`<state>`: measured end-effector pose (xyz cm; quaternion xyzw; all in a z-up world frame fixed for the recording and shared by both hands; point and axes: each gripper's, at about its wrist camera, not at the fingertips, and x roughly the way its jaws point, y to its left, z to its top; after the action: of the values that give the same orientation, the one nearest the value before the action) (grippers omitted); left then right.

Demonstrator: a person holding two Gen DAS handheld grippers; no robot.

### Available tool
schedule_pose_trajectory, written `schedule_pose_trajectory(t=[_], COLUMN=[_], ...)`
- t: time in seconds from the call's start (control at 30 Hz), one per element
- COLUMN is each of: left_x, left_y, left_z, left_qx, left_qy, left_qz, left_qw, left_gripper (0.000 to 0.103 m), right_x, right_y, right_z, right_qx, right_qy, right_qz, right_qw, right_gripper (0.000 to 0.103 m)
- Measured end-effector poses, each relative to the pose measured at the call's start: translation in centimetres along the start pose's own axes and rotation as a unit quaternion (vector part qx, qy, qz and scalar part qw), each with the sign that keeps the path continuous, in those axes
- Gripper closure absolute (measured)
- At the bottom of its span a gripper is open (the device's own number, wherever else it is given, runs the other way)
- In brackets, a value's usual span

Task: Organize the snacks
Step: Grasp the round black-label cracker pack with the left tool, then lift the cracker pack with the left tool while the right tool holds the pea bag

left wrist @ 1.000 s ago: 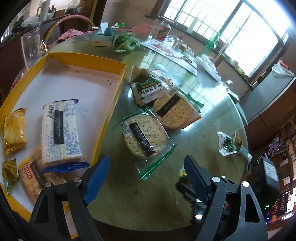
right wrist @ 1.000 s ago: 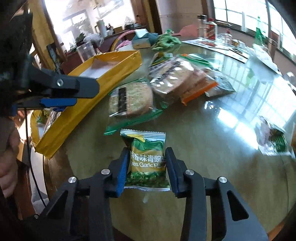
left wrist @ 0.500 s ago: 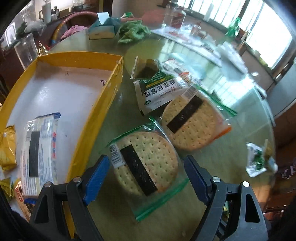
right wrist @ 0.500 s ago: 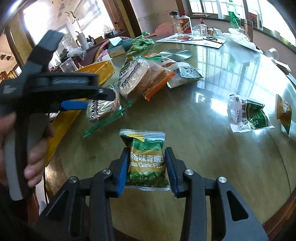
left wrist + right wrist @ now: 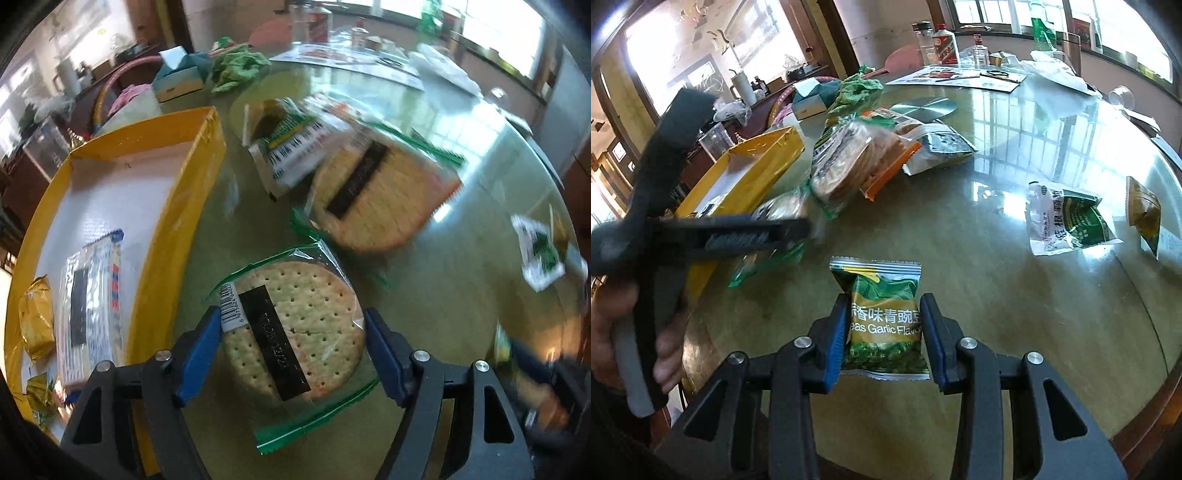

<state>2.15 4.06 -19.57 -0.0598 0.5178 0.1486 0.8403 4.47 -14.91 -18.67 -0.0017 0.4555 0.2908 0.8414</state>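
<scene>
Your left tool (image 5: 291, 350) is closing around the round cracker pack (image 5: 291, 328), which lies on the worktop (image 5: 443, 295) just beside the yellow tray (image 5: 177, 236); its pads sit at the pack's edges. Your right tool (image 5: 884, 334) is clamped narrow on the green pea packet (image 5: 884, 317) above the worktop.

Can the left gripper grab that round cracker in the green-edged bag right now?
Probably yes. The left gripper sits right over the round cracker bag, one blue finger on each side, closing in. Nothing lies on top of it, and the yellow tray stays off to the side.
</scene>
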Motion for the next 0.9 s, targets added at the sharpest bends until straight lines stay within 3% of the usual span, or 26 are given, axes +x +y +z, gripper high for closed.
schedule_pose_trajectory(t=[0.23, 0.6, 0.73, 0.83, 0.9], left_x=[-2.3, -2.0, -1.7, -2.0, -2.3], left_y=[-1.3, -1.6, -1.8, -2.1, -2.3], left_z=[-3.7, -4.3, -4.1, -4.4, -4.6], left_qx=[0.06, 0.05, 0.042, 0.049, 0.061], left_qy=[-0.006, 0.022, 0.008, -0.004, -0.007], left_qz=[-0.067, -0.046, -0.042, -0.045, -0.051], left_qw=[0.9959, 0.9974, 0.9982, 0.9978, 0.9968], left_gripper=[0.027, 0.021, 0.019, 0.028, 0.028], right_x=[-0.1, -0.3, -0.3, -0.4, -0.4], right_y=[-0.7, -1.0, -0.9, -0.9, -0.9], right_z=[0.0, -0.1, -0.2, -0.3, -0.3], right_qx=[0.012, 0.026, 0.025, 0.026, 0.027], right_qy=[-0.003, -0.006, -0.006, -0.006, -0.006], right_qz=[-0.006, -0.016, -0.013, -0.013, -0.013], right_qw=[1.0, 1.0, 1.0, 1.0, 1.0], right_gripper=[0.063, 0.063, 0.063, 0.063, 0.063])
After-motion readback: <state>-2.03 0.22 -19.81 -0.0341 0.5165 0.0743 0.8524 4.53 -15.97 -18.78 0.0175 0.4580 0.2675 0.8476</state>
